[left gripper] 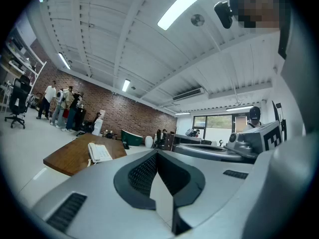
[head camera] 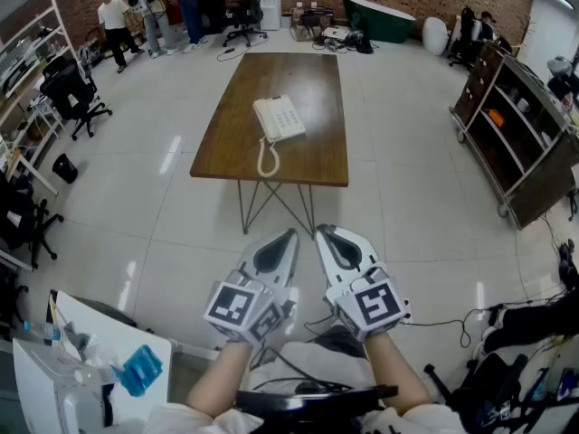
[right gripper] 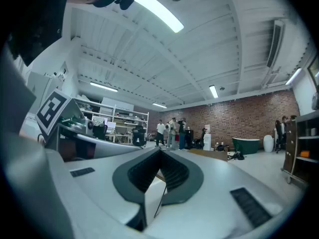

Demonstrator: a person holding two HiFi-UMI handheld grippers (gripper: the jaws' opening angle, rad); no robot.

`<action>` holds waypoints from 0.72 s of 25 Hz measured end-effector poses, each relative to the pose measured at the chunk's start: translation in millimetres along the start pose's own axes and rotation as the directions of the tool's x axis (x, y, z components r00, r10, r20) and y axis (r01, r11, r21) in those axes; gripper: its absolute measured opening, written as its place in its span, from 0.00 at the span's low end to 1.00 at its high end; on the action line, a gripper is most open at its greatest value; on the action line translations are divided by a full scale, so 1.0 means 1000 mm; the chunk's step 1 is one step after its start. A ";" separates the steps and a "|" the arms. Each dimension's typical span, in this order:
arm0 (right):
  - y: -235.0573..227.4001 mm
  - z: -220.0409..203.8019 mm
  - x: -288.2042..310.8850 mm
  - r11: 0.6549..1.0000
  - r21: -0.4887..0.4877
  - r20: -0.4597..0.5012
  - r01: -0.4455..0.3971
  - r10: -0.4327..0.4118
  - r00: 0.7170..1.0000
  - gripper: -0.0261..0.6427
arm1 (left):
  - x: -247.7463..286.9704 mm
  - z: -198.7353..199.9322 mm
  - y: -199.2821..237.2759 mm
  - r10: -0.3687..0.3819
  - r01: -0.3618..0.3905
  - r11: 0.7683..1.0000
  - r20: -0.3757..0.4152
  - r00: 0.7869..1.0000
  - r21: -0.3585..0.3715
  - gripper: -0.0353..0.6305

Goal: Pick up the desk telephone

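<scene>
Spotted in the upper centre of the head view: one white desk telephone (head camera: 279,117), lying on the only desk (head camera: 317,152), nearer that brown top's left edge than its right. Handset in its cradle. One coiled cord (head camera: 266,159) looping down the frame across the wood toward the lower edge.

Held low in the centre of the frame, side by side and well apart from the desk: two grippers. Left gripper (head camera: 289,235) with jaws pressed together, nothing between them. Right gripper (head camera: 322,231) the same, closed on nothing. One marker cube (head camera: 237,307) on each (two in all), and one forearm behind each.

Also caught small at the left of the left gripper view: the same telephone on the same desk.

Standing in the upper left corner by the brick wall: three people (head camera: 115,23). At the right edge: one dark shelf unit (head camera: 516,143). At the top: one green tub (head camera: 380,16).
</scene>
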State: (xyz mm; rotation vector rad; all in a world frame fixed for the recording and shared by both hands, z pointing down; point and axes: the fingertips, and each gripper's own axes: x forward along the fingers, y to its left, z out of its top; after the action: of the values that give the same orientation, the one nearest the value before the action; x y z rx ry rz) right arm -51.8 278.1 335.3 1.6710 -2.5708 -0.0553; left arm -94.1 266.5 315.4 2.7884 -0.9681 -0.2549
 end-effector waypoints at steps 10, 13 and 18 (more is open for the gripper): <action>-0.023 -0.009 0.027 1.000 0.015 0.006 -0.010 0.009 1.000 0.04 | 0.028 -0.009 0.021 0.009 -0.008 1.000 -0.024 1.000 0.012 0.06; -0.038 -0.012 0.042 1.000 0.017 0.008 -0.025 0.025 1.000 0.04 | 0.045 -0.010 0.031 0.027 -0.026 0.999 -0.031 0.999 0.022 0.06; -0.071 -0.012 0.068 0.998 0.038 0.020 -0.046 0.045 0.999 0.04 | 0.086 -0.011 0.046 0.047 -0.046 0.998 -0.038 0.998 0.038 0.06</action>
State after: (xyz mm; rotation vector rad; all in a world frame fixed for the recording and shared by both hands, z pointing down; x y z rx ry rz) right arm -13.7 186.9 345.0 1.6320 -2.6389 -0.0195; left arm -52.6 178.7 327.9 2.7887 -1.0370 -0.1770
